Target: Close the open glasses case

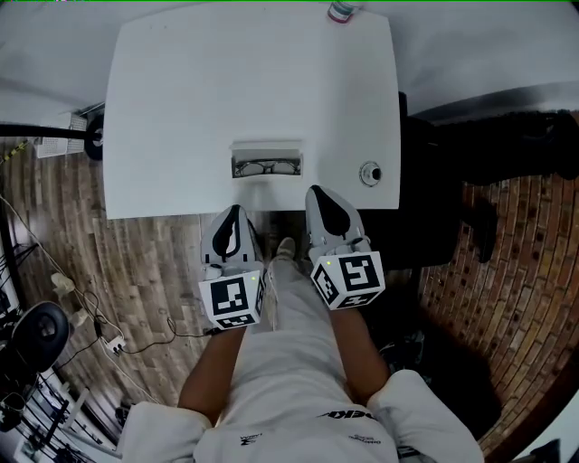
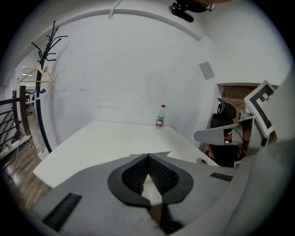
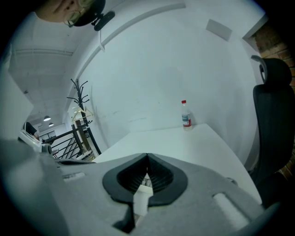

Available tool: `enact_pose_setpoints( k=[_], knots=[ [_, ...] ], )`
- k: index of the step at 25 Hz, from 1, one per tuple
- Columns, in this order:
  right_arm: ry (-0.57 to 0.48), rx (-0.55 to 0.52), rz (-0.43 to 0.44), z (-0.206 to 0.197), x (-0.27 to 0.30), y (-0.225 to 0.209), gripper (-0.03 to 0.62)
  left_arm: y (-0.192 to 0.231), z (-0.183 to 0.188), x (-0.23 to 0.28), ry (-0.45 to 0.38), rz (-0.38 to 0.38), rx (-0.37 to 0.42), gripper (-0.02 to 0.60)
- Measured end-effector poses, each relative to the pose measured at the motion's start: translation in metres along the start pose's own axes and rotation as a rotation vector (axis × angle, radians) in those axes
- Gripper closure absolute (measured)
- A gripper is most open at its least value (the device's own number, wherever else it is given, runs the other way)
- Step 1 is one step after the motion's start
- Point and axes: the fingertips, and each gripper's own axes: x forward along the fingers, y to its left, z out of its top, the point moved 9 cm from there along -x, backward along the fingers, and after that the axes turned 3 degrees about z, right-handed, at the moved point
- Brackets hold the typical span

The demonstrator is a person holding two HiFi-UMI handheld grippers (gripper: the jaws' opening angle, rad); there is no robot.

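Rectangular glasses case [image 1: 267,148] open on smooth white table [image 1: 190,99], dark-framed glasses [image 1: 267,167] inside.

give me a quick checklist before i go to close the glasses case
1. Glasses case open, near the table's front edge: ok.
2. Glasses lying inside it: ok; whether anything sticks above the rim: cannot tell.
3. Left claw shut and empty: ok.
4. Right claw shut and empty: ok.
5. A claw on the lid: not ok, both are apart from the case, on its near side.
6. Bottle at the table's far edge, away from the case: ok.
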Motion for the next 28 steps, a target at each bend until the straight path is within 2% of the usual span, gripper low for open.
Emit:
enact_pose_setpoints(
  k=[16,23,28],
  knots=[
    [0.062,0.018,-0.047,-0.019,0.062,-0.025,0.592,0.031,-0.035,0.048,0.086,0.028,-0.012,0.583],
    [0.095,0.023,-0.047,-0.022,0.085,-0.034,0.567,0.039,-0.041,0.063,0.111,0.033,-0.011,0.583],
    [0.108,0.072,-0.045,-0.025,0.097,-0.041,0.548,0.045,-0.045,0.069,0.126,0.045,-0.016,0.583]
  ],
)
